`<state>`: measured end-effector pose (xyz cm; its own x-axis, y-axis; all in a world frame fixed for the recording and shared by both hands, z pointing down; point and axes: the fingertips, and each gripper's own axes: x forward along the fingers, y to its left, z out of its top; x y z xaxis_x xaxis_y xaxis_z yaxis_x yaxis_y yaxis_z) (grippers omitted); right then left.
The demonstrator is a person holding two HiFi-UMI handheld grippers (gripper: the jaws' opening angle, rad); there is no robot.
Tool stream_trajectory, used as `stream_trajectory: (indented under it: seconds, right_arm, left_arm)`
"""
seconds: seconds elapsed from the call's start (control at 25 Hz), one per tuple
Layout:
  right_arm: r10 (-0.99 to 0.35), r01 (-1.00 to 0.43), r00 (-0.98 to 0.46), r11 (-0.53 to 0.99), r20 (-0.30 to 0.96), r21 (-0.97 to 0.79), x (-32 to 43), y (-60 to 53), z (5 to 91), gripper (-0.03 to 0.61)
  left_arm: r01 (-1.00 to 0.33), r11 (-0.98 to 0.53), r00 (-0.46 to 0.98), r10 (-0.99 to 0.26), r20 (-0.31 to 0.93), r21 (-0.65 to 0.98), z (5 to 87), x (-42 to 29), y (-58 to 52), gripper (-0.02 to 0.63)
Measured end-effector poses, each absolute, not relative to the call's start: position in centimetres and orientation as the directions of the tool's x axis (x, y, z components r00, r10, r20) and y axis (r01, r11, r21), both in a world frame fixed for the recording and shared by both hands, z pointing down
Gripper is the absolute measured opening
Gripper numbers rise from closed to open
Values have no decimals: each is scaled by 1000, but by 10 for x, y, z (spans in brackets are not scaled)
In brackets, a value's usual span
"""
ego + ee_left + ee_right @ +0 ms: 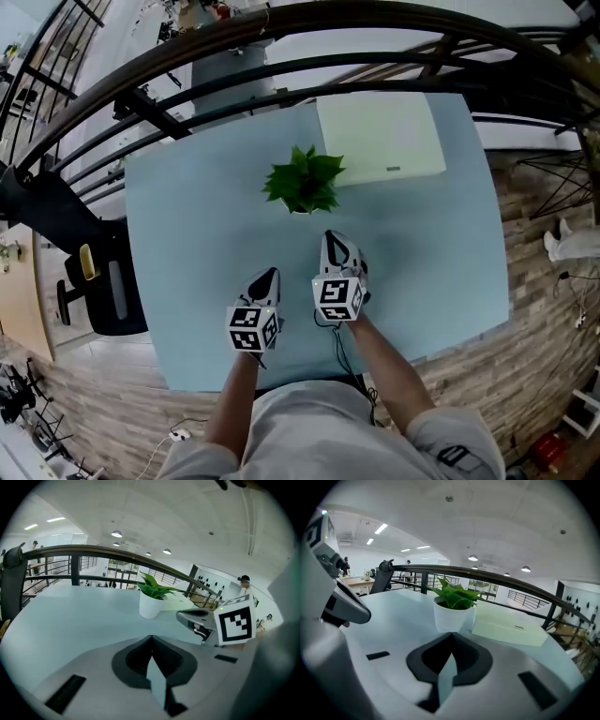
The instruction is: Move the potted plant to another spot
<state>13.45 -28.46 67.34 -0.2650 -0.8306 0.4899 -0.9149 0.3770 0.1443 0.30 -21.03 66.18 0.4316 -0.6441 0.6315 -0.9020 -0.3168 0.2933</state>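
**Head view.** My L gripper (270, 274) and R gripper (330, 236) hung side by side over the near half of the pale blue worktop (187, 234). Both pointed away from me and downward, w/ the R one a bit further fwd. Neither touched the potted plant (303, 184).

**Left gripper view.** My L jaws were pressed together, tips meeting in a point, w/ nothing btwn them. The potted plant stood ahead and well apart. The R gripper showed at the right, its marker cube facing the camera.

**Right gripper view.** My R jaws were likewise closed tip to tip and empty. The potted plant stood straight ahead of the tips, near but apart from them.

**Potted plant.** It stood upright, green leaves in a white pot, about mid-worktop and toward the far side. A flat pale green box (380, 136) lay just beside it at the far right. I couldn't tell whether pot and box touched.

**Bkgd.** A dark curved railing (281, 37) ran past the worktop's far edge. A black chair (103, 291) stood at the worktop's left side.
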Motion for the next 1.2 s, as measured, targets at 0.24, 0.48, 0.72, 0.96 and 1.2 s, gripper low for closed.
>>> stream_trajectory:
  seconds: [0.24, 0.48, 0.72, 0.96, 1.2]
  right_arm:
    - [-803, -900, -331, 427, 497, 91, 117, -247, 659, 3]
    - [-809, -882, -323, 445, 491, 154, 98, -206, 627, 3]
    - [-820, -861, -362, 477, 444, 178, 74, -167, 588, 3]
    - [-849, -872, -356, 452, 391, 186, 79, -134, 549, 3]
    - [-876, -910, -316, 389, 366, 145, 107, -120, 522, 3]
  left_arm:
    - [-884, -352, 467, -655, 594, 307, 640, 2, -191, 12]
    - [-876, -355, 482, -675, 558, 328, 615, -19, -160, 12]
    - [-857, -380, 511, -710, 485, 348, 583, -31, -136, 12]
    - [-818, -441, 567, -726, 388, 370, 550, -16, -118, 12]
    - [-810, -493, 582, -742, 331, 318, 523, -5, -111, 12]
